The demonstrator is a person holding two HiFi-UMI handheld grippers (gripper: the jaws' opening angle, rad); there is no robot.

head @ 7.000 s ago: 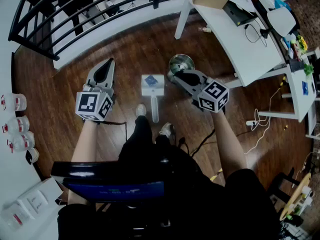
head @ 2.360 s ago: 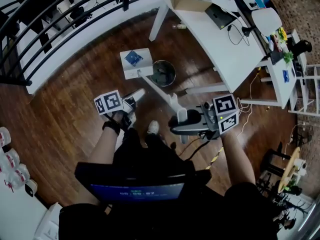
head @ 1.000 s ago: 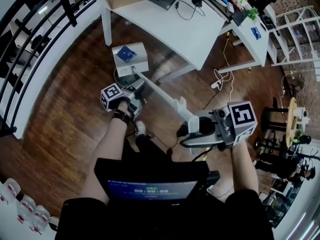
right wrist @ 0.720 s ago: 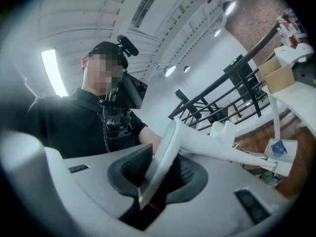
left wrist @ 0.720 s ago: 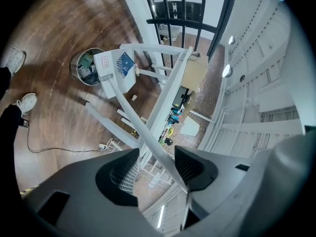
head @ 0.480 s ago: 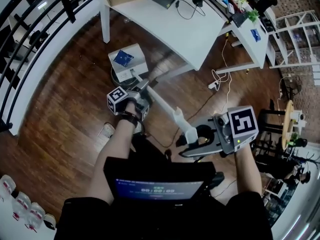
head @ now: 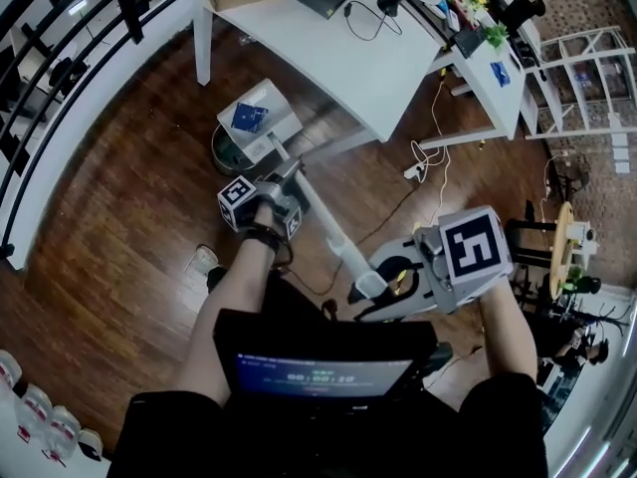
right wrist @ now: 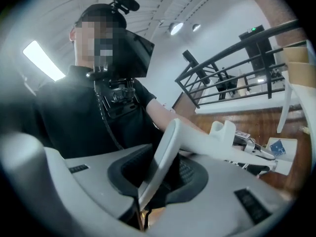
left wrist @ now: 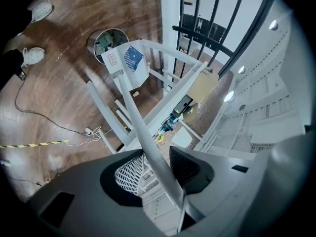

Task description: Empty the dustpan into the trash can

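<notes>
The dustpan (head: 257, 118) is held up in the air by its long white handle (head: 323, 222). Its pan end is seen over the trash can (head: 221, 152) and hides part of the can's open top in the head view. The trash can is stood on the brown wood floor (head: 119, 187), close to a leg of the white table (head: 358, 58). The handle is run between the jaws of the left gripper (head: 287, 179), about halfway along its length. These jaws have just been closing. In the left gripper view the left gripper (left wrist: 157, 164) is seen partly open, with the handle (left wrist: 143, 132) in the middle and a thin gap left beside it, so the handle is not pinched tight yet. Past the jaws, the dustpan (left wrist: 127, 60) and the trash can (left wrist: 106, 38) are seen on the floor side. The far end of the handle is gripped by the right gripper (head: 363, 292). In the right gripper view the jaws of the right gripper (right wrist: 158, 174) are pressed close on the flat end of the handle (right wrist: 197, 137).
</notes>
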